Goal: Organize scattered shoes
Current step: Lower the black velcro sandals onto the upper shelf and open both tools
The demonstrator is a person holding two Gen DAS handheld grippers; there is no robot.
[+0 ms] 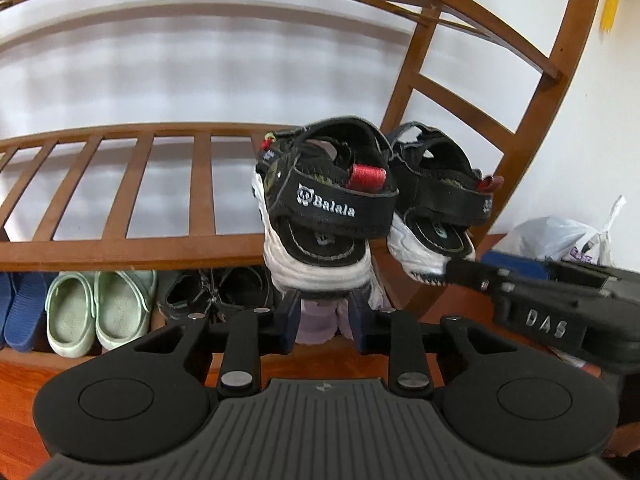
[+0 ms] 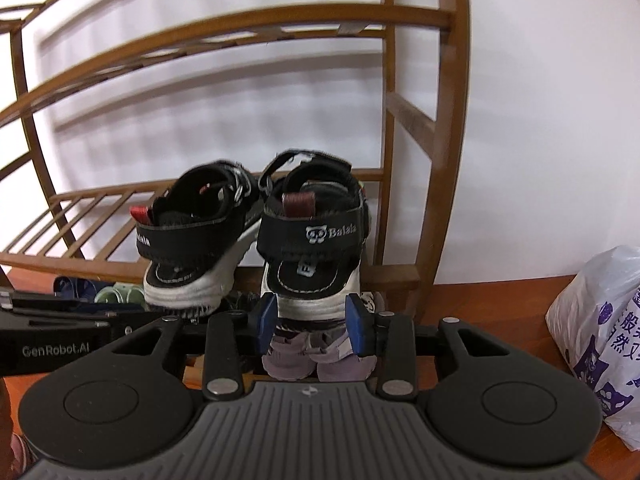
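Note:
Two black sandals with white soles and "Balala" heel straps hang heel-first in front of the wooden shoe rack's (image 1: 120,248) middle shelf. My left gripper (image 1: 326,310) is shut on the heel sole of the left sandal (image 1: 320,216), which hides the fingertips. In the same view, the right sandal (image 1: 436,208) sits beside it, held from the right by my other gripper. In the right wrist view my right gripper (image 2: 312,318) pinches the heel of the right sandal (image 2: 316,236) between blue pads (image 2: 267,320). The left sandal (image 2: 192,240) tilts alongside, toe over the slats.
Under the shelf stand blue slippers (image 1: 20,308), mint clogs (image 1: 100,312), dark shoes (image 1: 216,292) and lilac shoes (image 2: 316,360). A white plastic bag (image 2: 600,320) lies on the reddish floor to the right. The rack's right upright (image 2: 432,160) stands close to the right sandal.

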